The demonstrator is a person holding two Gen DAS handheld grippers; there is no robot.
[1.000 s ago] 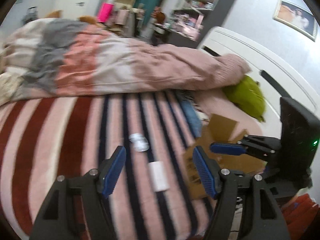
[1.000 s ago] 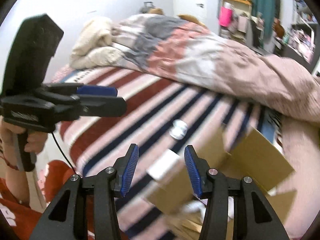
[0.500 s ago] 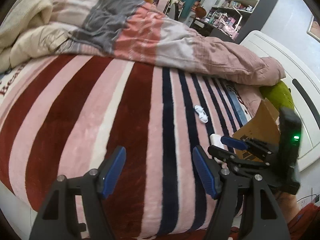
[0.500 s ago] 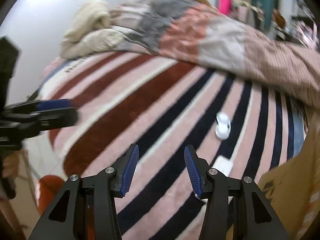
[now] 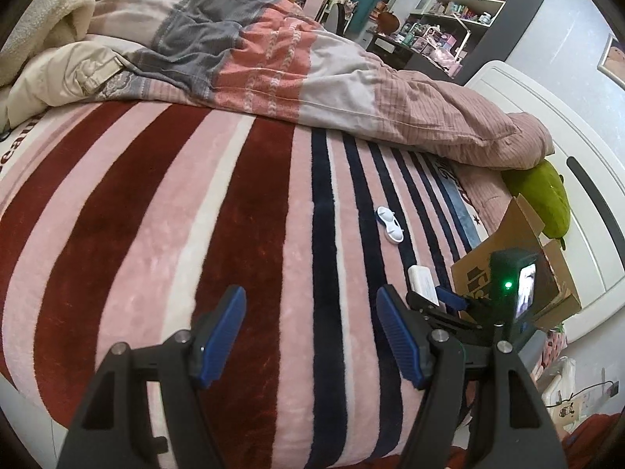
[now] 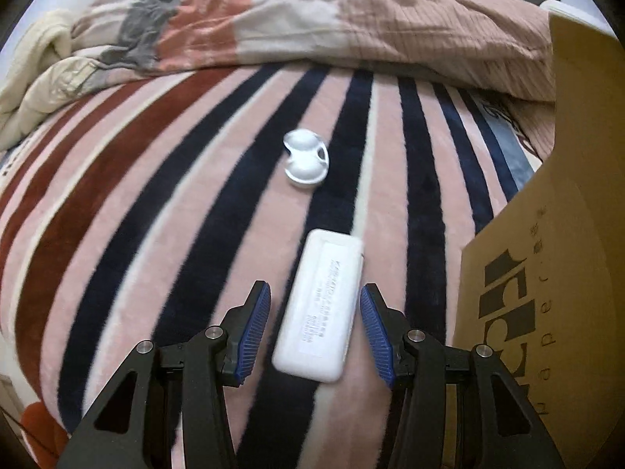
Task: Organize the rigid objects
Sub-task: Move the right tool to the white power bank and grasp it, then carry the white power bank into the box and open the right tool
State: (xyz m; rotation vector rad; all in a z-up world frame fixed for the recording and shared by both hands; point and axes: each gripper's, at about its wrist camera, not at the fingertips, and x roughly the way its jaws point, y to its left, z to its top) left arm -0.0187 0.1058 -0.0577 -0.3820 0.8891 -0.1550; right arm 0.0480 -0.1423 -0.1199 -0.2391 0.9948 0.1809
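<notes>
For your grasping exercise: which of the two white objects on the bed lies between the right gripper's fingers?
The flat rectangular white case, not the rounded double-lobed white piece farther up the blanket.

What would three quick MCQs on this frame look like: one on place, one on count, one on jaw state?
1. The white rectangular case lies:
A. inside the cardboard box
B. on the striped blanket, between the right gripper's jaws
C. on the quilt

2. Small white objects on the striped blanket:
A. one
B. two
C. four

3. The right gripper is:
A. open, not touching the case
B. shut on the case
C. shut and empty

Key: 1 B, since the case rests on the stripes left of the cardboard box; 2 B, the case and the round white object beyond it; 3 A, a gap shows between each pad and the case.
</notes>
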